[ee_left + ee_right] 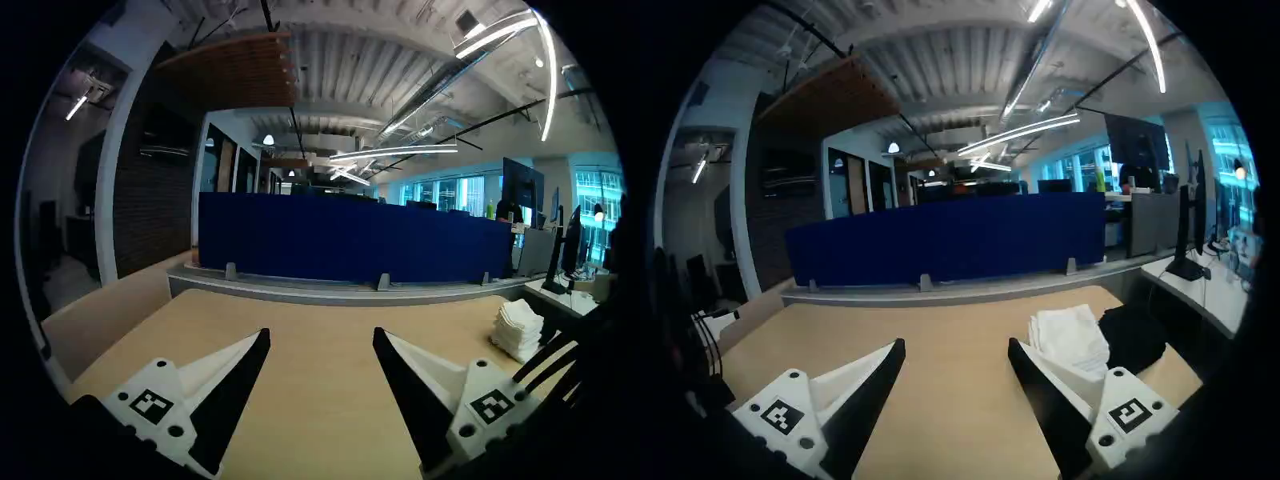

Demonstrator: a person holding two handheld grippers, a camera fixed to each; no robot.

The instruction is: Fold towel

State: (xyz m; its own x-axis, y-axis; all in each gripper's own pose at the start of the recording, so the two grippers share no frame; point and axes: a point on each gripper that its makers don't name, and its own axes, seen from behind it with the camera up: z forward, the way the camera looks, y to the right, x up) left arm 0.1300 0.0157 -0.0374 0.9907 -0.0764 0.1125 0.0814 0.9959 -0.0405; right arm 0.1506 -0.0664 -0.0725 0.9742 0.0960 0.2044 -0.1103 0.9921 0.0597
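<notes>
Hovering open-fingered over the table, towels off to the right

Left gripper view: the left gripper (320,332) sits low over a pale wooden table (320,424). Its two fingers (232,384) are spread wide with nothing between them but bare tabletop. A stack of white towels (518,326) lies folded near the table's far right edge. It is well apart from the fingers, beyond the right-hand one and off to its outer side. A blue partition (344,236) runs along the back of the table.

Right gripper view: the right gripper (956,342) is likewise released, with its fingers (868,392) parted and holding nothing. The stack of white towels (1072,334) is much closer in this view. It rests on the table (952,424) just behind the tip of the right-hand finger, which covers its near corner. Whether that finger touches the stack is hard to tell. A dark bundle (1132,336), possibly cloth, lies right beside the towels on their far right. The blue partition (952,236) stands behind.
</notes>
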